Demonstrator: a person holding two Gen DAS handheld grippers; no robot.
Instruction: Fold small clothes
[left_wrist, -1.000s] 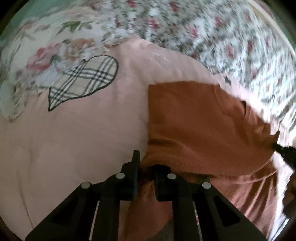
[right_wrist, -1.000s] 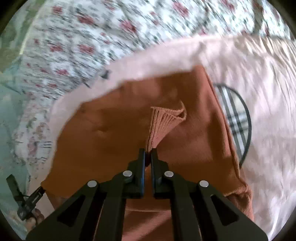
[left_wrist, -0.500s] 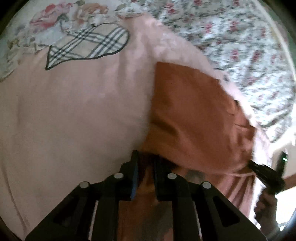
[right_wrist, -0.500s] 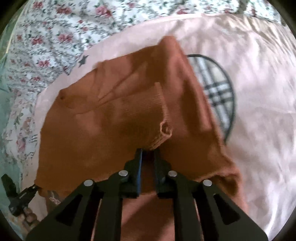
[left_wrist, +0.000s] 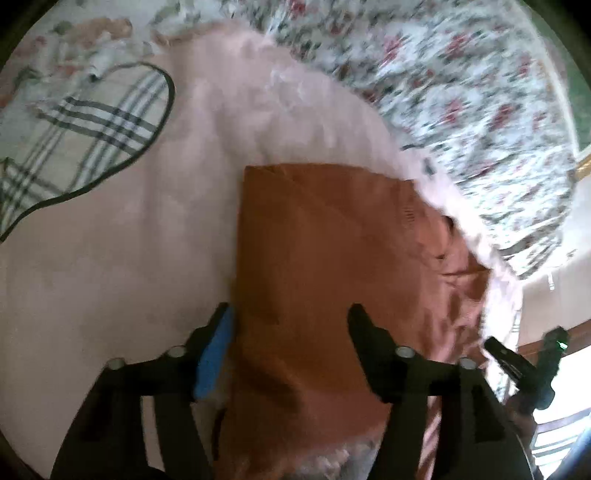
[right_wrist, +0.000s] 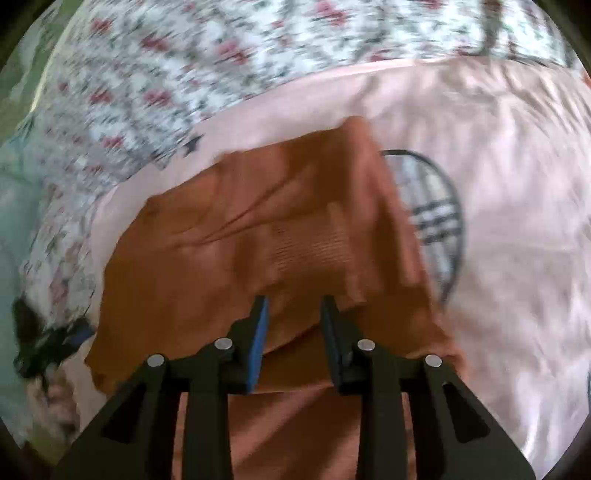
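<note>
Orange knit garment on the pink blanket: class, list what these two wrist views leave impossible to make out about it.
- Near hem of the orange knit garment: left wrist view, cut off by the bottom edge and the left gripper.
- Layers under the top fold: right wrist view, covered by the fold.
- Knit detail: motion blur, both views.
- Plaid heart patch: partly hidden by the garment.

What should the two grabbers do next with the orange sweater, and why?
Probably lift both away. The left gripper and right gripper have just been opening, and their jaws now stand apart over the orange sweater, which lies folded on the pink blanket. Nothing seems pinched any more, so backing off should leave the fold undisturbed.
</note>
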